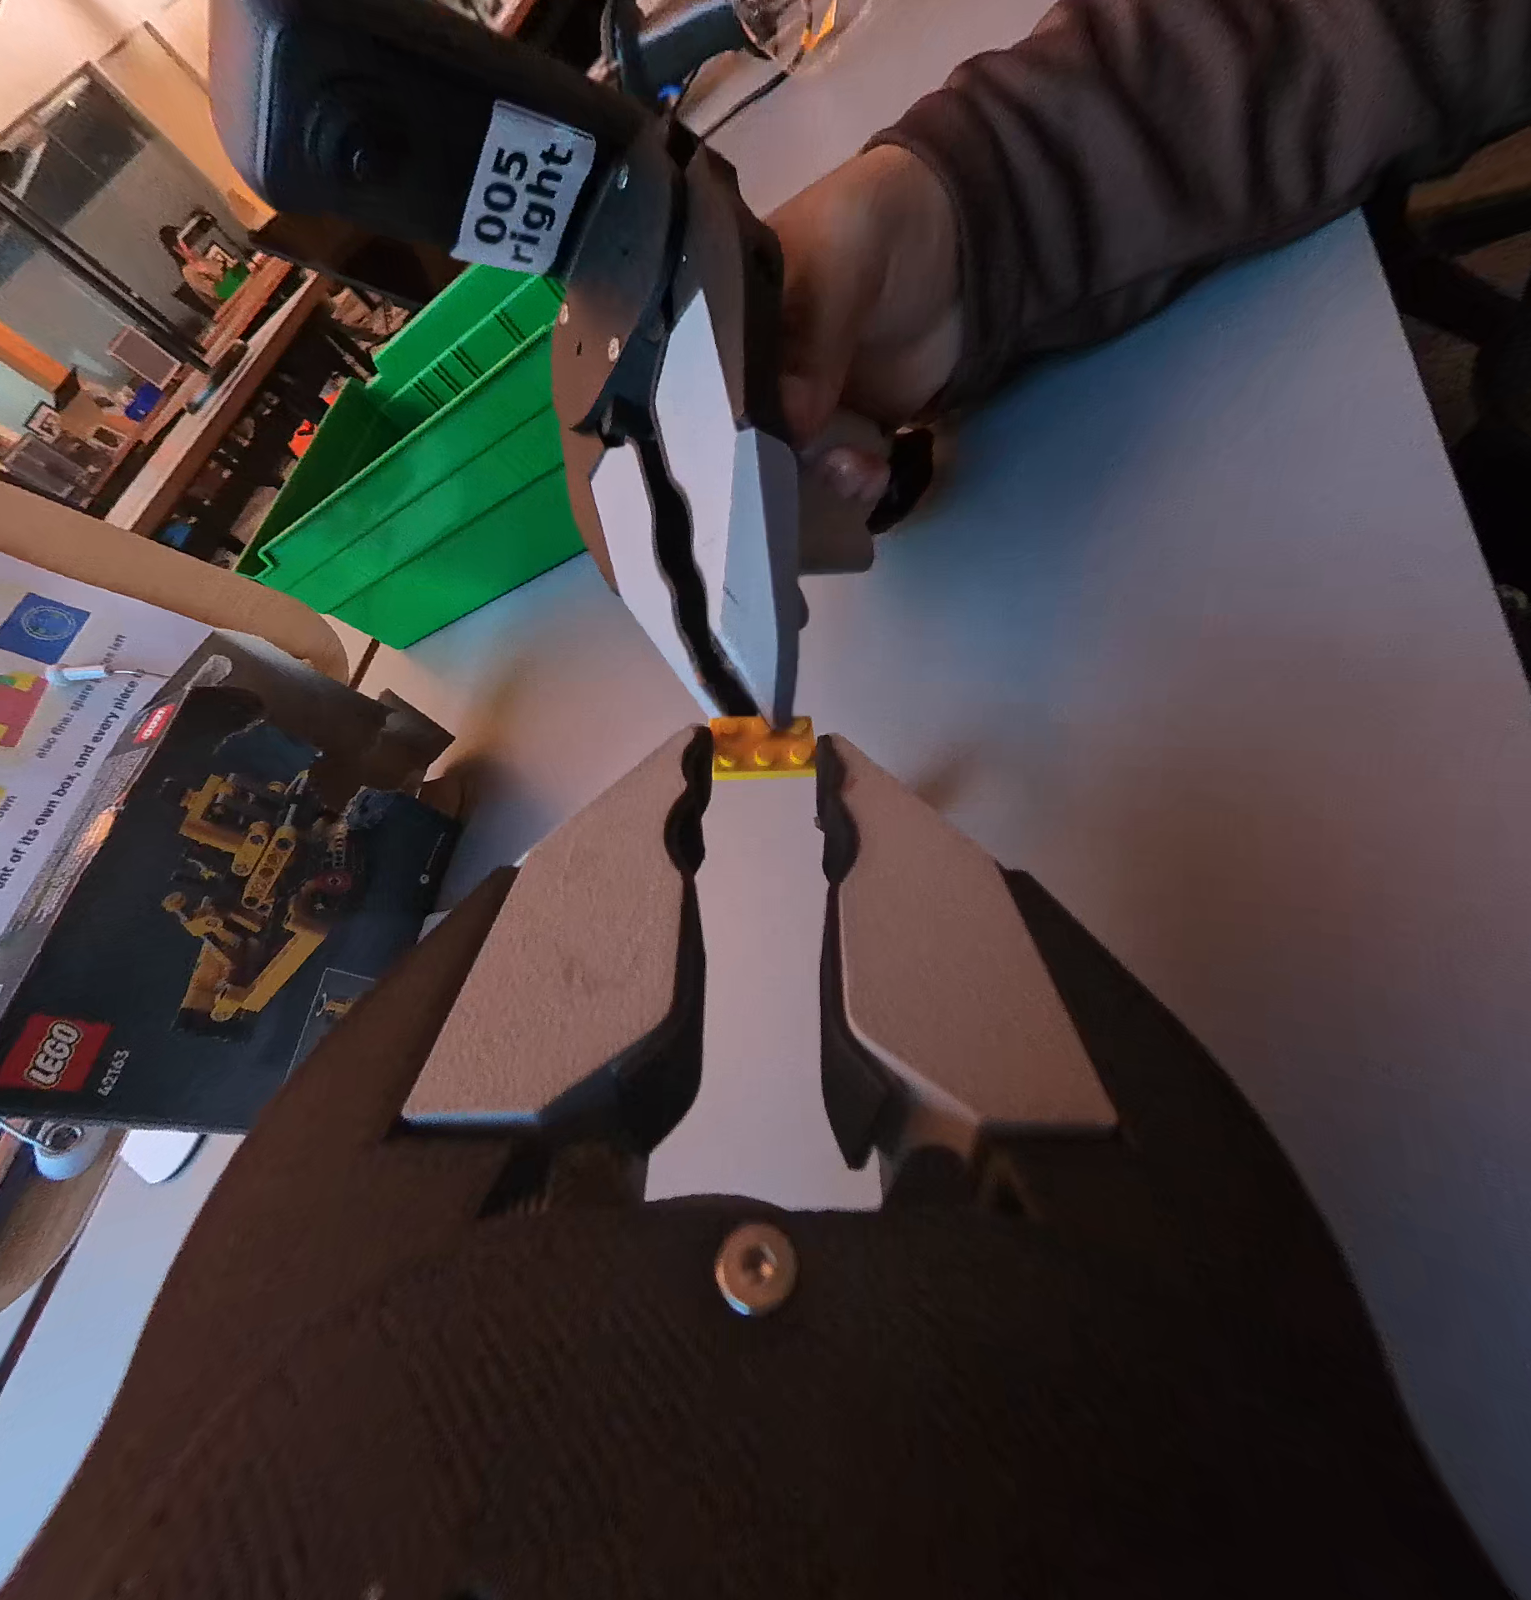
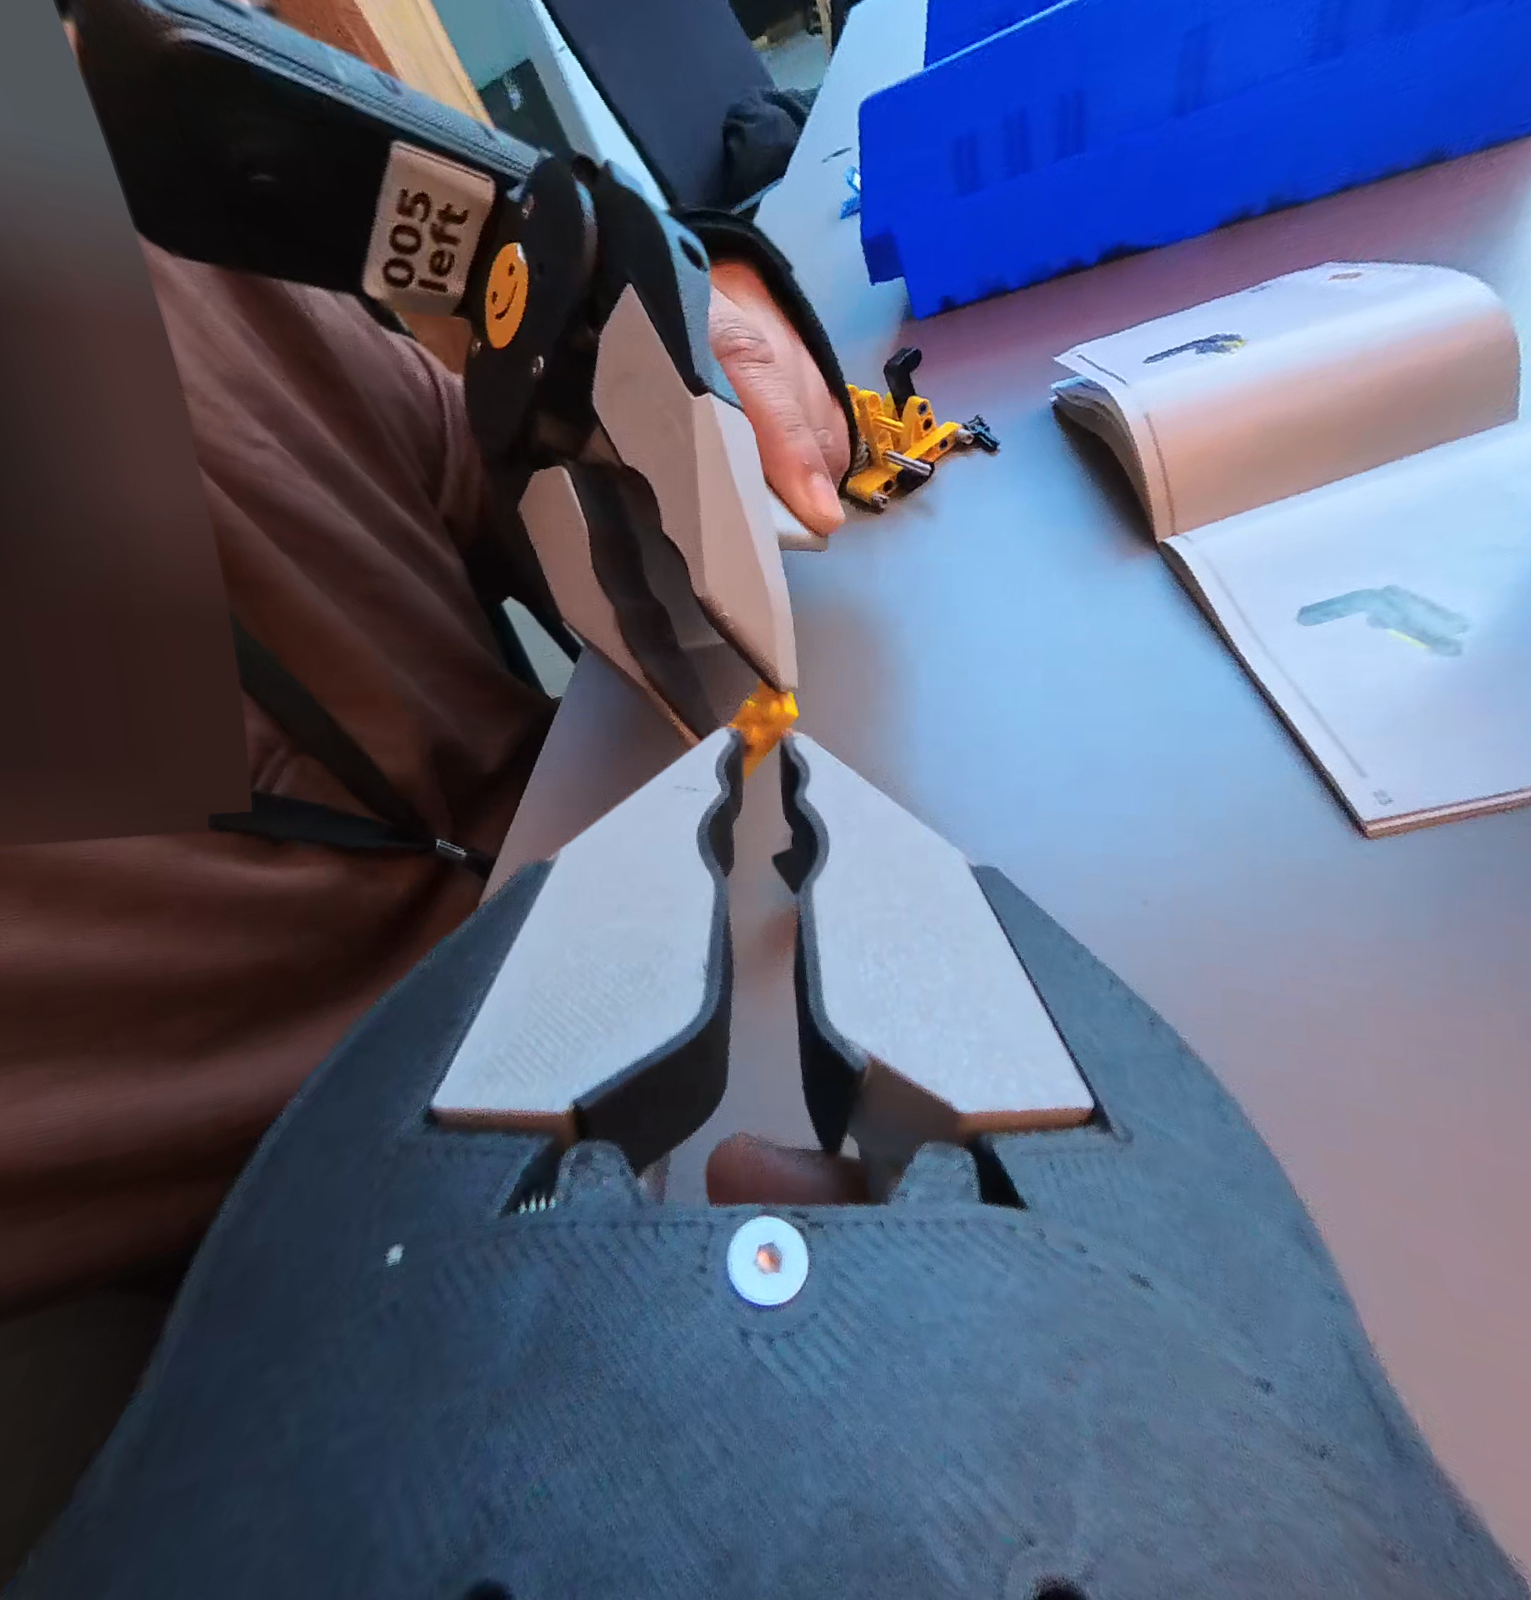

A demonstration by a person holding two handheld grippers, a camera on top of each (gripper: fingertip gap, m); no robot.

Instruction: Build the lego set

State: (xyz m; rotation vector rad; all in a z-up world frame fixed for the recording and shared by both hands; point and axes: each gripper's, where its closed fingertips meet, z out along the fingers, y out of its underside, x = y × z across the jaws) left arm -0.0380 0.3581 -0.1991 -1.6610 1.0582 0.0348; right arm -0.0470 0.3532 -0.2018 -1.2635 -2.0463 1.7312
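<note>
A small yellow studded plate (image 1: 762,751) is held above the white table (image 1: 1177,693). My left gripper (image 1: 762,743) is shut on it, one fingertip on each short end. My right gripper (image 1: 768,714) comes down from above, its tips nearly together on the plate's studded top. In the right wrist view the yellow piece (image 2: 766,714) sits between my right gripper's (image 2: 760,740) narrow tips, with the left gripper (image 2: 775,684) touching it from the upper left. A partly built yellow and black assembly (image 2: 900,433) lies on the table behind a hand.
Green bins (image 1: 433,467) stand at the back. A dark set box (image 1: 207,892) and a printed sheet (image 1: 17,693) lie to the left. A blue bin (image 2: 1177,130) and an open instruction booklet (image 2: 1350,537) lie to the right. The person's brown sleeve (image 2: 268,606) is close by. Only a small space, under 4 cm, lies between the two pairs of fingers.
</note>
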